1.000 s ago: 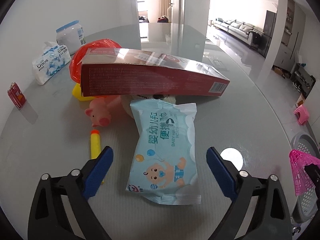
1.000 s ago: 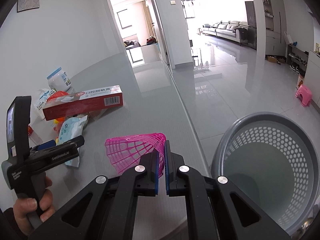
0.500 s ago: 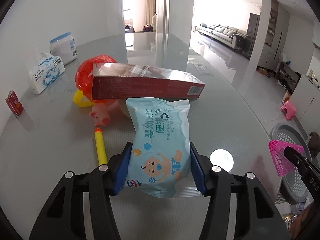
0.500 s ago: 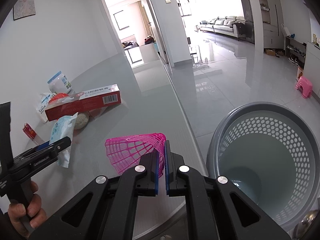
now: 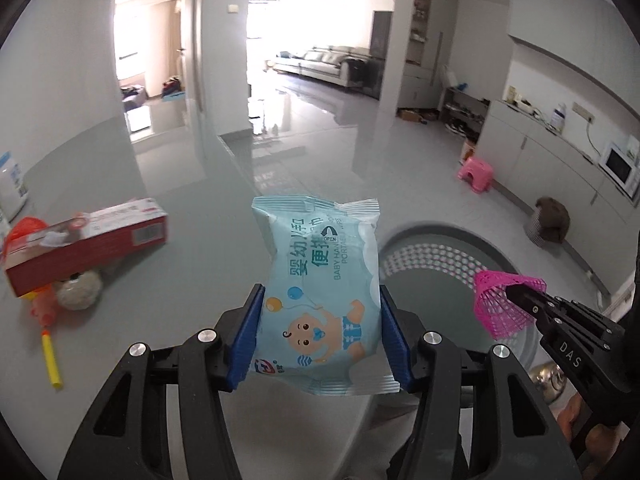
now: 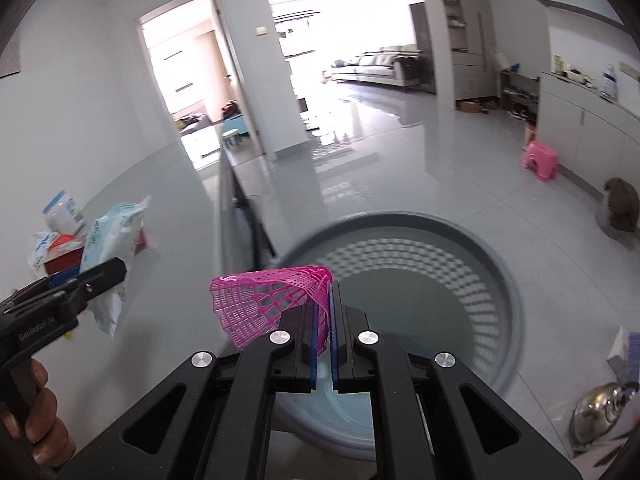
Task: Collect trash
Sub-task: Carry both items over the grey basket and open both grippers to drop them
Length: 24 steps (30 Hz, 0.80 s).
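My left gripper (image 5: 322,336) is shut on a light blue pack of baby wipes (image 5: 320,280), held up off the grey table (image 5: 180,280) near its right edge. My right gripper (image 6: 324,332) is shut on a pink plastic shuttlecock (image 6: 268,300) and hangs over the grey perforated trash basket (image 6: 500,292) on the floor. The left wrist view shows that basket (image 5: 428,256) just beyond the wipes, with the shuttlecock (image 5: 502,304) at the right. In the right wrist view the wipes pack (image 6: 112,248) shows at the left.
A red toothpaste box (image 5: 84,244), an orange bag (image 5: 22,230), a pale ball (image 5: 78,290) and a yellow-tipped toy (image 5: 50,354) lie on the table's left side. A white jar (image 6: 62,212) stands further back. A pink stool (image 6: 540,158) and a metal pot lid (image 6: 600,412) are on the floor.
The left gripper closed on the wipes pack, lifted it off the table and swung right toward the basket. The right gripper carried the shuttlecock from the table edge to above the basket.
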Tool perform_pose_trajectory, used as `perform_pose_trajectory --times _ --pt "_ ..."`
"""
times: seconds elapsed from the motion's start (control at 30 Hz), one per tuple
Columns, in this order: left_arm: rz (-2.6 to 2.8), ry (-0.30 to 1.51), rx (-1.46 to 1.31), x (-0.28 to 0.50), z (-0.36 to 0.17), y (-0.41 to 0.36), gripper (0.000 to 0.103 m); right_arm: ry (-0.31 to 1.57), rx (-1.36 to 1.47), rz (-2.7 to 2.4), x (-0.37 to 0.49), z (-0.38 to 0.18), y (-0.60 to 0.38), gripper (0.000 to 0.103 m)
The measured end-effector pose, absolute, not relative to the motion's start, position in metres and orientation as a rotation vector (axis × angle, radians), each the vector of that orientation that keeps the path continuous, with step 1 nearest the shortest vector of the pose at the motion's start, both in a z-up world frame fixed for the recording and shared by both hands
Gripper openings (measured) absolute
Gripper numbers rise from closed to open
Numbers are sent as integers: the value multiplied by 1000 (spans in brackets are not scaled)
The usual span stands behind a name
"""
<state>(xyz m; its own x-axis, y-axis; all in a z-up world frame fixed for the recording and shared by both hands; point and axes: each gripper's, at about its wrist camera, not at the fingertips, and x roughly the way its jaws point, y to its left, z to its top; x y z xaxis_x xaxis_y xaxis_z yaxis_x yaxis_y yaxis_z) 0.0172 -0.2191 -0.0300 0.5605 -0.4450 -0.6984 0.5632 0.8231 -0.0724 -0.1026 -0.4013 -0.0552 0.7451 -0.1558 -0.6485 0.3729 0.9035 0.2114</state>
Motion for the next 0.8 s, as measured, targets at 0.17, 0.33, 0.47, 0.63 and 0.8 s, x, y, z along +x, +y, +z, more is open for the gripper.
perform_pose_trajectory --times 0.17,0.33,0.47,0.63,0.8 --pt "-690 815 231 9 -54 -272 53 706 381 -355 -121 -75 -431 5" --pt "-733 859 277 4 -73 -304 54 721 421 -372 -130 -89 -447 5" --pt "-735 873 304 3 -81 -317 55 722 442 -367 -133 -96 -454 5" --pt "-735 862 289 5 -77 -324 75 707 454 -374 -132 -94 -458 17" --pt "-722 853 286 2 -76 -318 76 669 464 -389 -142 -92 -461 46"
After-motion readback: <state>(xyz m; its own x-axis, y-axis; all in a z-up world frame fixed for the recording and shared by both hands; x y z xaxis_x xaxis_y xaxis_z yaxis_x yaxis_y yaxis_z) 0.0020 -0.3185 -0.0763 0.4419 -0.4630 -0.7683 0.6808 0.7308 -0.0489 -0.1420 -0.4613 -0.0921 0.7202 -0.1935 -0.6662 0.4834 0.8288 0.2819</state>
